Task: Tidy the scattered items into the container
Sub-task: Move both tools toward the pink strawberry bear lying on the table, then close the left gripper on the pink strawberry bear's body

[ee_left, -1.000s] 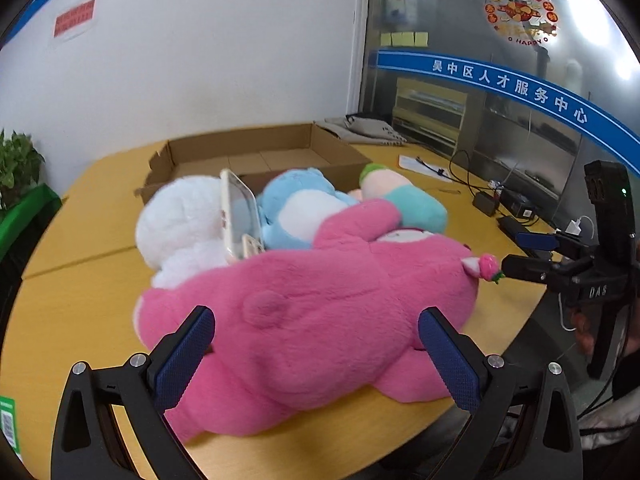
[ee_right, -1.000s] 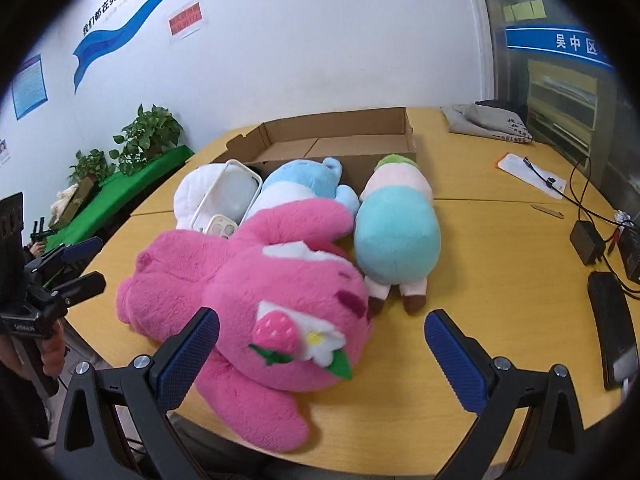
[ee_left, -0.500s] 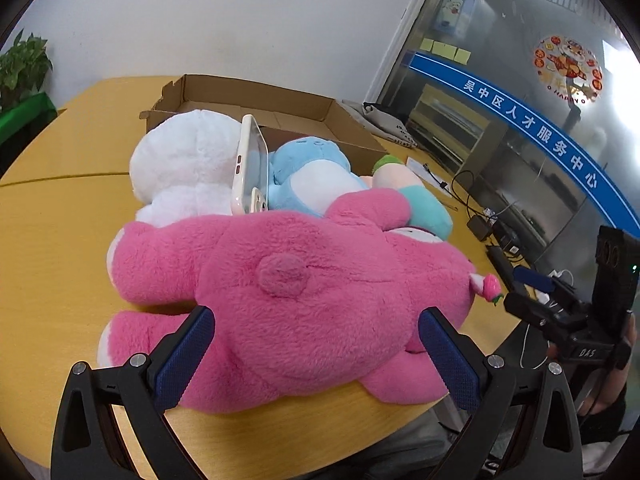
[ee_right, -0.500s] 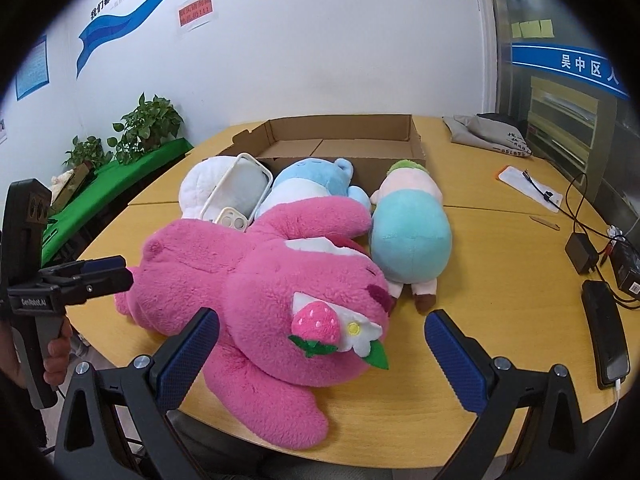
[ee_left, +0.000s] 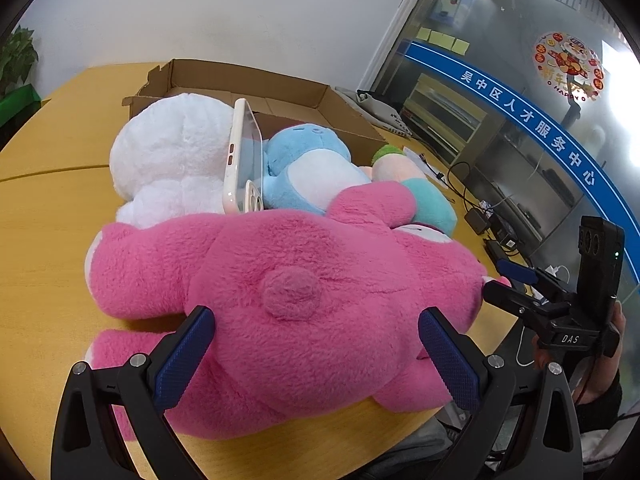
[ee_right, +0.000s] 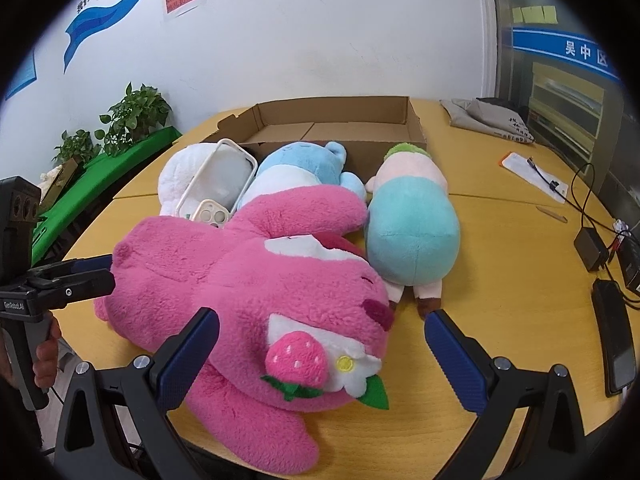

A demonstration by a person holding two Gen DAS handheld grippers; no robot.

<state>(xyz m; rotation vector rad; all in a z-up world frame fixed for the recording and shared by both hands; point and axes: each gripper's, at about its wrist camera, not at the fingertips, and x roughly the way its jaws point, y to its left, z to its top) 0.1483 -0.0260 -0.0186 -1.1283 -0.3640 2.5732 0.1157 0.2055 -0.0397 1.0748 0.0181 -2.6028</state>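
A big pink plush bear [ee_left: 288,288] [ee_right: 260,288] lies on the wooden table. Behind it lie a white plush [ee_left: 168,156] [ee_right: 176,176], a blue plush [ee_left: 308,168] [ee_right: 300,168], a teal and pink doll [ee_right: 412,224] [ee_left: 424,200] and a clear phone case [ee_left: 240,156] [ee_right: 224,180] propped on the white plush. The open cardboard box [ee_left: 248,84] [ee_right: 340,120] stands behind them. My left gripper [ee_left: 316,356] is open, its fingers on either side of the bear's back. My right gripper [ee_right: 320,360] is open over the bear's head.
A grey cloth bag [ee_right: 488,120], a paper with a cable [ee_right: 536,176], a power adapter [ee_right: 592,248] and a black phone [ee_right: 616,336] lie on the table's right side. Potted plants [ee_right: 132,116] stand on a green ledge to the left.
Both grippers have moved closer to the pink bear. The left one has swung round behind the bear's back. Both stay open.
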